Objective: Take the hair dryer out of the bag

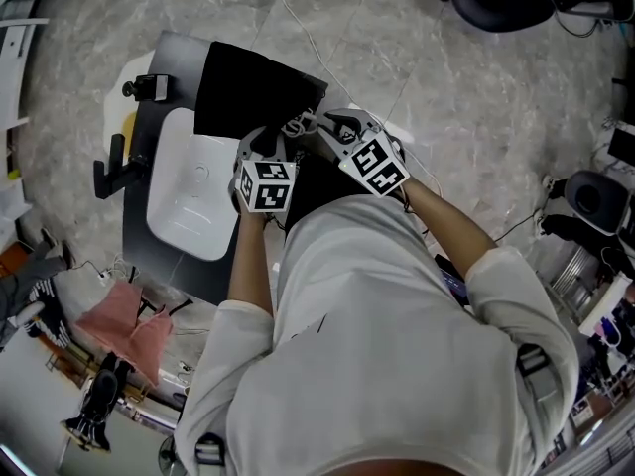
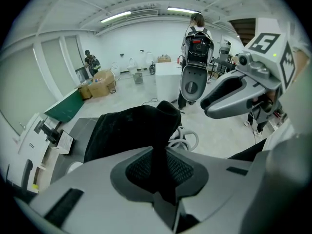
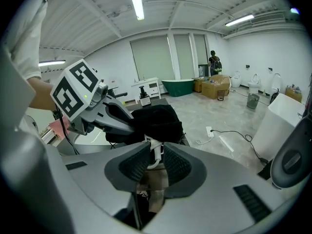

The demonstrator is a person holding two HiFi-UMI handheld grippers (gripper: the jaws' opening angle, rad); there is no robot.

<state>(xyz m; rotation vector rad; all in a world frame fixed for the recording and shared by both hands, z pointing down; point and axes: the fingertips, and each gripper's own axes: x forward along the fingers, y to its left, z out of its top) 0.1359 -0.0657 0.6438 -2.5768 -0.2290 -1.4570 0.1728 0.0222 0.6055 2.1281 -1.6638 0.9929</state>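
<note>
Over the dark table, left gripper pinches the black bag, right gripper clamps a white cord. Hair dryer seems hidden inside; yanking the cord could snag it.

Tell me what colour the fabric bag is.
The bag is plain black, seen best in the left gripper view.

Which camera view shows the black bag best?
The left gripper view: the black bag fills its middle, with a fold pinched in the left claw. The head view shows it small on the dark table; the right gripper view shows part.
</note>
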